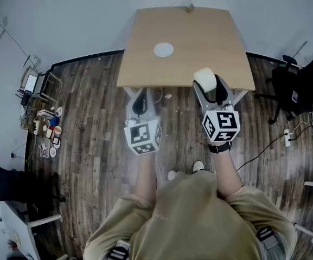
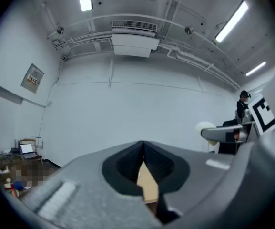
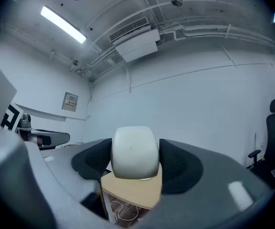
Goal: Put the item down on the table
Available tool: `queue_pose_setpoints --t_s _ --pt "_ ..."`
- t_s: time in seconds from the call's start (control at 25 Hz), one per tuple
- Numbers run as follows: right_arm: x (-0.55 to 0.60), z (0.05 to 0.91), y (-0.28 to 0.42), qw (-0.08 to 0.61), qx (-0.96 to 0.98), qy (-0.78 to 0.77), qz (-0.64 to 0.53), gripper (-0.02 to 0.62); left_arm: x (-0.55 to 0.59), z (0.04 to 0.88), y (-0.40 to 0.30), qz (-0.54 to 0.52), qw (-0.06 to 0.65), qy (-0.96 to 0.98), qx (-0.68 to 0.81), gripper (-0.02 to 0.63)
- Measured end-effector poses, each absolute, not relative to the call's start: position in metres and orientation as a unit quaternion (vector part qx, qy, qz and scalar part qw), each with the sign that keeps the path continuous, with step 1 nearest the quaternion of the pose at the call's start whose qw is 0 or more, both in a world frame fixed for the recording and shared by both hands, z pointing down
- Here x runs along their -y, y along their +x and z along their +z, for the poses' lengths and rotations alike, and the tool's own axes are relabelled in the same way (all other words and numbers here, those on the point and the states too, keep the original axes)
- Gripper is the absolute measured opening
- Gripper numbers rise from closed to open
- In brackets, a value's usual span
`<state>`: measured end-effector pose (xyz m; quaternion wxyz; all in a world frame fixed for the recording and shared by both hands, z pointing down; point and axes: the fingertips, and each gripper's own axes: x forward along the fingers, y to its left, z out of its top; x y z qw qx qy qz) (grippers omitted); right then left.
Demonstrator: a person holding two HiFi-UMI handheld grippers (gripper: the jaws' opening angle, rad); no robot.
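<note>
Light wooden table (image 1: pixel 199 31) at 12 o'clock in head view, standing on dark plank floor (image 1: pixel 91 107). On top: one white round disc (image 1: pixel 163 50), 9 o'clock of tabletop centre, clear of all edges. Small object (image 1: pixel 189 7) at far edge, 12 o'clock, too small to identify. Rest of top bare.

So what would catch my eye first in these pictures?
Most striking is the rounded white item clamped in the right claw, which is over the near edge of a wooden table. A small white disc lies alone on the table. The left claw is shut on nothing, short of the table.
</note>
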<state>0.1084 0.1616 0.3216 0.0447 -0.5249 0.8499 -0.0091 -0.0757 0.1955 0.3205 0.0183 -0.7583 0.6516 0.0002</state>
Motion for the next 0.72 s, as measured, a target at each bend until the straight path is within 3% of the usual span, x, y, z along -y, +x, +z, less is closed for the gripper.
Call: queue_pose_setpoints --t_s 0.72 --pt "-0.163 0.311 0.174 0.068 -0.856 -0.513 -0.003 0.318 -0.195 0.309 0.001 0.019 0.013 -0.766 -0.643 0.002"
